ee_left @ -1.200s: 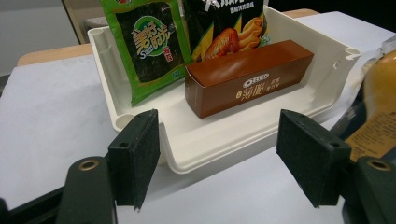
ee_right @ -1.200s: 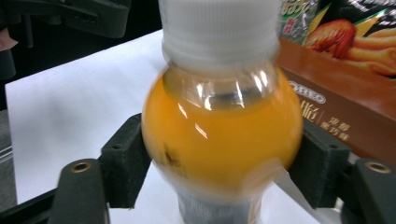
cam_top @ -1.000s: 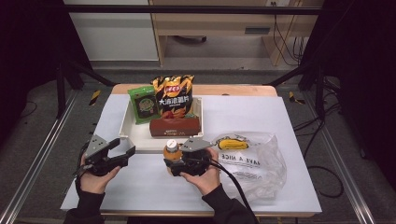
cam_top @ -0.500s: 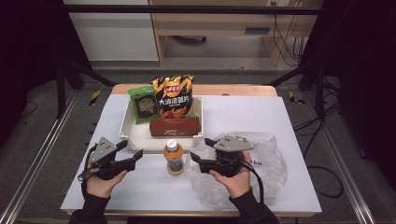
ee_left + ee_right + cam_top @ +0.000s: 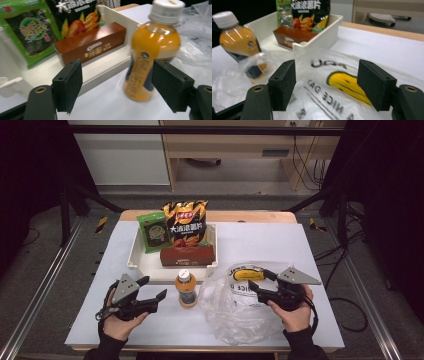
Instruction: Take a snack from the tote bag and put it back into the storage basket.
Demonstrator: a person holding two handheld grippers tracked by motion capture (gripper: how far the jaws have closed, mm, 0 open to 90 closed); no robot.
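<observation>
Together we count one small clear plastic bottle of orange juice with a white cap (image 5: 186, 289), upright at lower centre just below one white tray (image 5: 138, 260), and one crumpled clear plastic bag with a yellow smiley (image 5: 235, 312). Our left gripper (image 5: 153, 290), lower left, gapes empty, having just widened. Our right gripper (image 5: 256, 288) hovers over the bag, wide, having just narrowed slightly.

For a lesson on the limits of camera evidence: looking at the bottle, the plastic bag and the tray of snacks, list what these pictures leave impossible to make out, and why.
- Orange bottle: label print blurred in the left gripper view; too small in the high view.
- Plastic bag: lettering smeared and cut off by the bottom edge in the right gripper view.
- Green packet: top cut off by the left gripper view's edge.
- Tray: its floor behind the brown box is hidden in the high view.
</observation>
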